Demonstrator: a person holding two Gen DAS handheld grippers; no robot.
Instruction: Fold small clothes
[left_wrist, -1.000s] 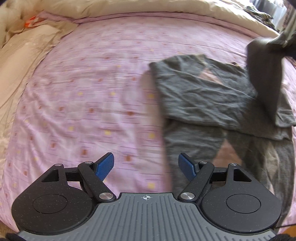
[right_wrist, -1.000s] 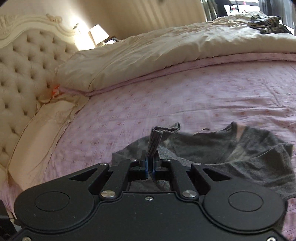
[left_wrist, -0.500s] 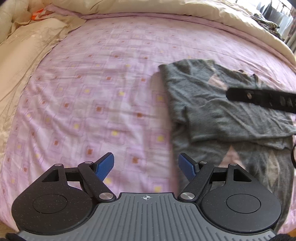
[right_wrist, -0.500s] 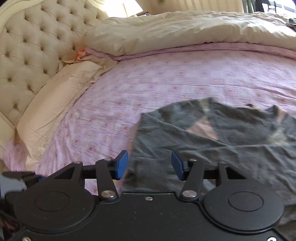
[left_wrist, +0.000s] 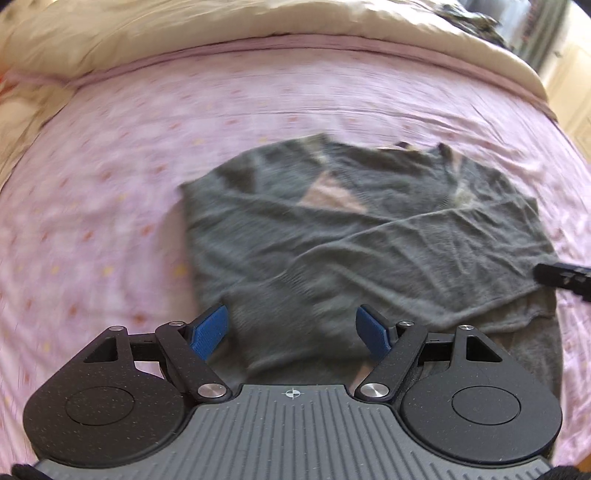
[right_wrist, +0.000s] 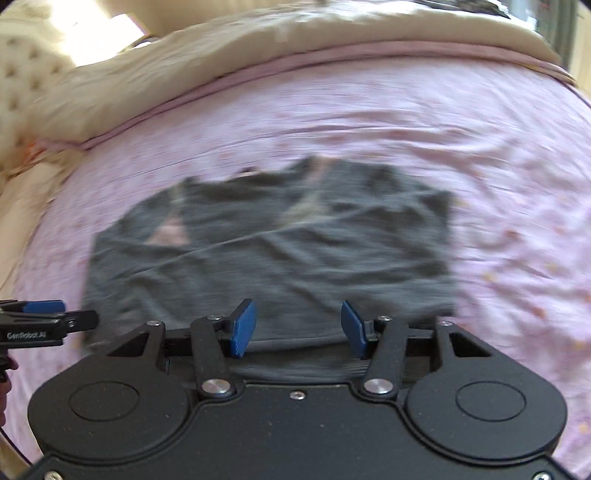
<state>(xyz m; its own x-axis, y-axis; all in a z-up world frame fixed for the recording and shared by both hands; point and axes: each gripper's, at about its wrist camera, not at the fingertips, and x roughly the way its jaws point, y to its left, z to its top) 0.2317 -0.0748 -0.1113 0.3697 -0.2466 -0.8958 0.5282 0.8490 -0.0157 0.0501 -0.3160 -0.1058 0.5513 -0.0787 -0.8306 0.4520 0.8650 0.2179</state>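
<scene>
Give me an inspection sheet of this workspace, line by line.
Surface: pink patterned bedsheet, wrinkled.
Job's things: grey sweater lying flat, sleeves folded across its body.
Clutter: dark crumpled garment far back on the beige duvet.
Grippers: left gripper open, empty, over the sweater's near edge; right gripper open, empty, likewise.
Cables: nothing seen.
Surroundings: tufted headboard, cream pillow.

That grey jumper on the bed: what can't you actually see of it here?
- Grey jumper, near hem: left wrist view, hidden behind the left gripper.
- Same hem: right wrist view, hidden behind the right gripper.
- Knit and sheet pattern: motion blur in both views.
</scene>
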